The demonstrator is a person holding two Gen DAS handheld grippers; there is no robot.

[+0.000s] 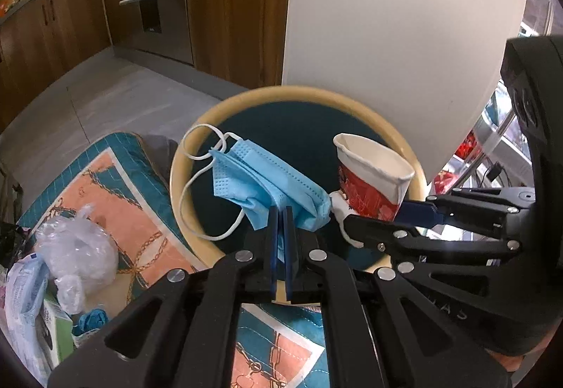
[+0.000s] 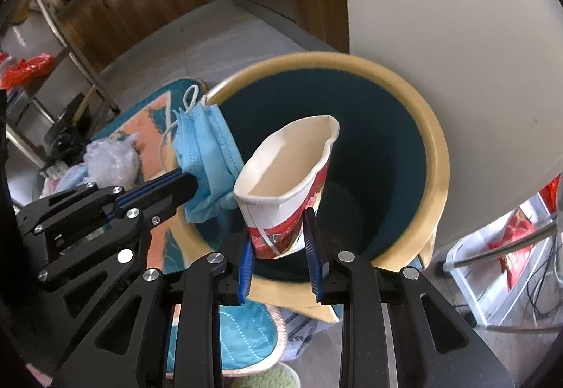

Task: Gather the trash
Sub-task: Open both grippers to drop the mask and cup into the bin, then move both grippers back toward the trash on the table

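My left gripper [image 1: 281,212] is shut on a blue face mask [image 1: 260,184] and holds it over the open mouth of a round bin [image 1: 183,177] with a tan rim and dark teal inside. My right gripper [image 2: 281,226] is shut on a squashed red-and-white paper cup [image 2: 281,177] and holds it over the same bin [image 2: 436,156]. The cup [image 1: 369,177] shows in the left wrist view, right of the mask. The mask [image 2: 207,148] shows in the right wrist view, left of the cup. The two grippers are close side by side.
A teal and orange patterned cloth [image 1: 116,184] lies left of the bin, with a crumpled clear plastic bag [image 1: 77,247] and other wrappers [image 1: 24,289] on it. A large white surface [image 1: 387,18] rises just behind the bin. Wooden kitchen cabinets [image 1: 52,29] stand farther back across grey floor.
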